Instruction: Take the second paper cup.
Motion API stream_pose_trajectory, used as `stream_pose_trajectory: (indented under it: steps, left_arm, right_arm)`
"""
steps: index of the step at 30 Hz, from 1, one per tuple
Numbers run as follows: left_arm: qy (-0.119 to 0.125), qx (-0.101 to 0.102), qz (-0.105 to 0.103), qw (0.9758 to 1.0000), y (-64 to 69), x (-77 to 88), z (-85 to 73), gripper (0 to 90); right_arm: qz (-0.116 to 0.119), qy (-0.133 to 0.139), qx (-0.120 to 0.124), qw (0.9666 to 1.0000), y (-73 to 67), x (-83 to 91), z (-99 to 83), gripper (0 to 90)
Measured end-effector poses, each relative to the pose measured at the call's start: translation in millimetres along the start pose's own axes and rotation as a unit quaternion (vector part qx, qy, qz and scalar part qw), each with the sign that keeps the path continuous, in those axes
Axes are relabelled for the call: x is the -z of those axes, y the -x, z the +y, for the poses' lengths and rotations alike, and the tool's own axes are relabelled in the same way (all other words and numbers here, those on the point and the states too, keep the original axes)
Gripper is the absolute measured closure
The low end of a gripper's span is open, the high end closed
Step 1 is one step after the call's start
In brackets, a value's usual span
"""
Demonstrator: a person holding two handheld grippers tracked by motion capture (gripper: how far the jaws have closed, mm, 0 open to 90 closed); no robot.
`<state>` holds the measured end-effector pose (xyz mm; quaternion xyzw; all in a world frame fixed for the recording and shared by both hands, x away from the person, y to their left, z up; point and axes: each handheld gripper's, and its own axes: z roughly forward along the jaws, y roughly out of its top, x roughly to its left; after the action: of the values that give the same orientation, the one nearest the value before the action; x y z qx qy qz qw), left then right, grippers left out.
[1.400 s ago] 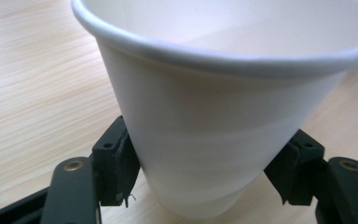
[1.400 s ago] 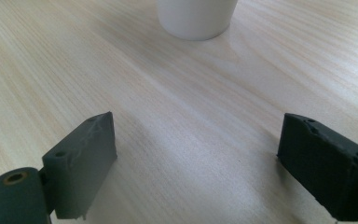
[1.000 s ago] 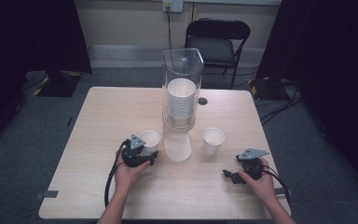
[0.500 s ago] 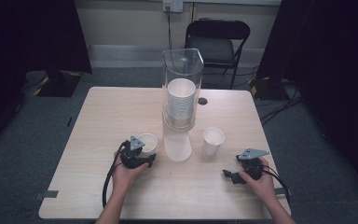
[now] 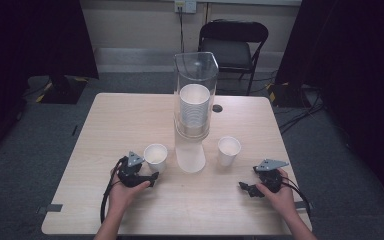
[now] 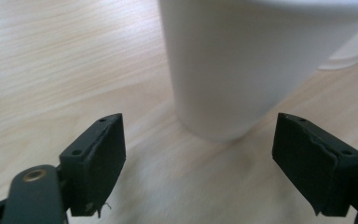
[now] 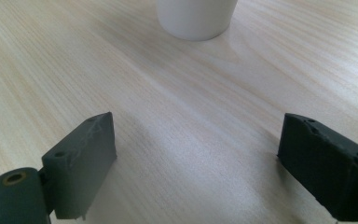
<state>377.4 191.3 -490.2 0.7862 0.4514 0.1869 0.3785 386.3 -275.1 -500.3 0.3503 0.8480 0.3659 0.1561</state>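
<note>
Two white paper cups are standing upright on the light wooden tabletop [image 5: 105, 125], mouths facing up, long axes vertical. The left cup [image 5: 155, 158] is sitting just left of the clear dispenser's white base [image 5: 190, 157]; the right cup [image 5: 229, 150] is sitting just right of it. The dispenser [image 5: 195, 95] is a tall clear tube standing upright at the middle of the tabletop, holding one vertical stack of white cups [image 5: 194, 110] whose exact count cannot be told.

The left gripper [image 5: 139, 177] is lying low on the tabletop in the person's left hand [image 5: 122, 192], pointing toward the left cup. In the left gripper view its fingers [image 6: 95, 163] are spreading wide apart, gripping nothing, with the cup's wall [image 6: 242, 70] looming just ahead of the gap, not touching either one.

The right gripper [image 5: 250, 189] is resting near the tabletop's right front corner in the right hand [image 5: 280, 197], well apart from the right cup. In the right gripper view its fingers [image 7: 81, 163] are also standing wide open and empty, with a cup's base [image 7: 196, 16] farther ahead.

A small dark disc [image 5: 217, 108] is lying behind the dispenser. One black folding chair [image 5: 235, 47] is standing beyond the table.
</note>
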Motion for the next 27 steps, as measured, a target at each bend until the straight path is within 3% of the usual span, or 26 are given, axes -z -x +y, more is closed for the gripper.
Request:
stream_pose_trajectory:
  steps: [11, 27]
  left_arm:
    - [0.003, 0.001, -0.022, 0.9997, -13.9, 29.8, -17.2, 16.4]
    - [-0.012, 0.005, -0.016, 0.9998, -32.3, 52.1, -38.0, 16.4]
  right_arm:
    - [0.0, 0.0, 0.0, 1.0, 0.0, 0.0, 0.0, 10.6]
    - [0.0, 0.0, 0.0, 1.0, 0.0, 0.0, 0.0, 10.6]
